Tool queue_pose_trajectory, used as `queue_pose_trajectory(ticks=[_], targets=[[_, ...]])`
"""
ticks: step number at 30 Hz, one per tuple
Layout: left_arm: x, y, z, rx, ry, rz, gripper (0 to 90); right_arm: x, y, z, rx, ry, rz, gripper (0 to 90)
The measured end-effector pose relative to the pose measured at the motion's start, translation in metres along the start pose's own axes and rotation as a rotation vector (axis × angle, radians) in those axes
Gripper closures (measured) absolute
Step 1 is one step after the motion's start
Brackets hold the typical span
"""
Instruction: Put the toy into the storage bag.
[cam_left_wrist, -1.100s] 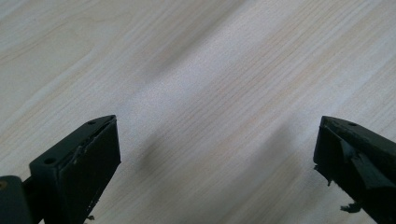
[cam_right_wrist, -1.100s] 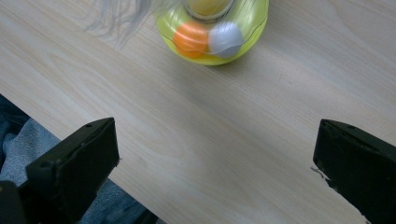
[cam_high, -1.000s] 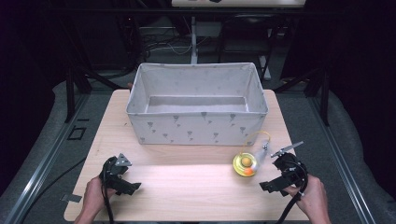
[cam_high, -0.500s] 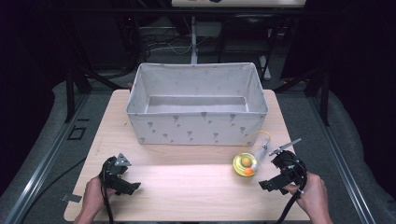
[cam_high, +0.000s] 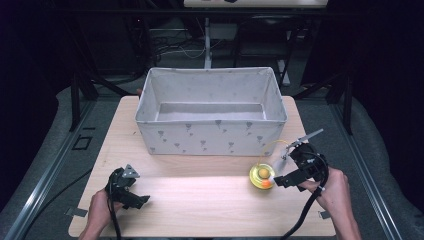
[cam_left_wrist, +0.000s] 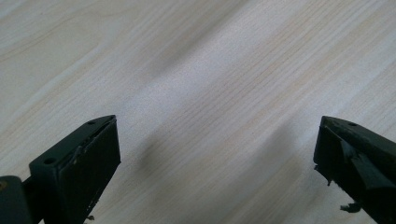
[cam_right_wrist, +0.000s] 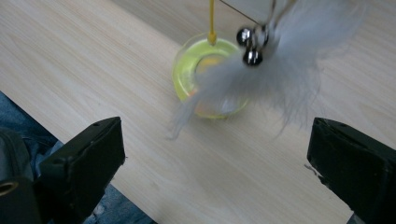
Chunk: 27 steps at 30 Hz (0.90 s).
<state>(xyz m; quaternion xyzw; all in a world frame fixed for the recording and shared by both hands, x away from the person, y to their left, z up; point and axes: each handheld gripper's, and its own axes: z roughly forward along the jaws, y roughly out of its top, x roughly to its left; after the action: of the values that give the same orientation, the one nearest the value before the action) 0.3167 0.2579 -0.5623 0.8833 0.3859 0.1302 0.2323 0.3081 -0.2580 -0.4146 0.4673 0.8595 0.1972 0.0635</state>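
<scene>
A yellow round cat toy with an orange ball, a thin wire and a grey feather with small bells lies on the wooden table, right of centre and in front of the fabric bin. My right gripper is open just right of the toy; in the right gripper view the yellow ring and feather lie ahead between the jaws. My left gripper is open near the table's front left, over bare wood.
The white patterned fabric bin stands open at the table's back centre, its inside bare. The table's front edge runs close under my right gripper. Dark frame legs and cables stand behind the table.
My right gripper has shifted slightly left and toward the toy. The left gripper has stayed put.
</scene>
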Motion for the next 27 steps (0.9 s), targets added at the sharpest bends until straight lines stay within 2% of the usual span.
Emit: queue_pose_trajectory(ticks=[1, 2, 3, 8, 11, 14, 17, 18, 19, 22, 23, 24, 27], targets=[[0.0, 0.0, 0.0, 0.001, -0.001, 0.0, 0.7, 0.001, 0.008, -0.003, -0.001, 0.008, -0.009, 4.4], [0.0, 0.0, 0.0, 0.001, -0.001, 0.0, 0.7, 0.001, 0.008, -0.003, -0.001, 0.008, -0.009, 4.4], [0.0, 0.0, 0.0, 0.0, -0.001, 0.0, 0.7, 0.002, 0.015, -0.007, 0.001, -0.005, -0.021, 5.7], [0.0, 0.0, 0.0, 0.0, 0.0, 0.001, 0.6, 0.003, 0.029, -0.014, -0.004, 0.0, -0.034, 5.7], [0.0, 0.0, 0.0, 0.0, 0.0, 0.0, 0.6, 0.002, 0.044, -0.022, -0.009, -0.019, -0.056, 5.8], [0.0, 0.0, 0.0, 0.0, 0.0, 0.001, 0.6, 0.001, 0.052, -0.024, -0.013, -0.013, -0.064, 7.5], [0.001, 0.0, -0.001, -0.001, 0.001, 0.001, 0.5, 0.0, 0.065, -0.026, -0.025, 0.007, -0.069, 18.5], [0.001, 0.0, -0.001, -0.001, 0.001, 0.001, 0.6, 0.0, 0.065, -0.026, -0.025, 0.007, -0.069, 18.5], [0.001, 0.0, -0.001, -0.003, 0.0, 0.0, 0.6, 0.0, 0.07, -0.026, -0.025, 0.007, -0.076, 30.7], [0.001, 0.0, -0.001, -0.003, -0.001, 0.0, 0.6, 0.001, 0.074, -0.025, -0.028, 0.0, -0.084, 35.8], [0.001, 0.0, -0.001, -0.002, -0.003, -0.002, 0.6, 0.003, 0.078, -0.024, -0.021, 0.001, -0.091, 45.3], [0.001, 0.0, -0.001, -0.001, -0.003, -0.002, 0.6, 0.003, 0.078, -0.024, -0.021, 0.001, -0.091, 45.3], [0.001, 0.0, -0.001, -0.001, -0.001, 0.0, 0.5, 0.006, 0.083, -0.021, 0.009, -0.011, -0.112, 56.4]])
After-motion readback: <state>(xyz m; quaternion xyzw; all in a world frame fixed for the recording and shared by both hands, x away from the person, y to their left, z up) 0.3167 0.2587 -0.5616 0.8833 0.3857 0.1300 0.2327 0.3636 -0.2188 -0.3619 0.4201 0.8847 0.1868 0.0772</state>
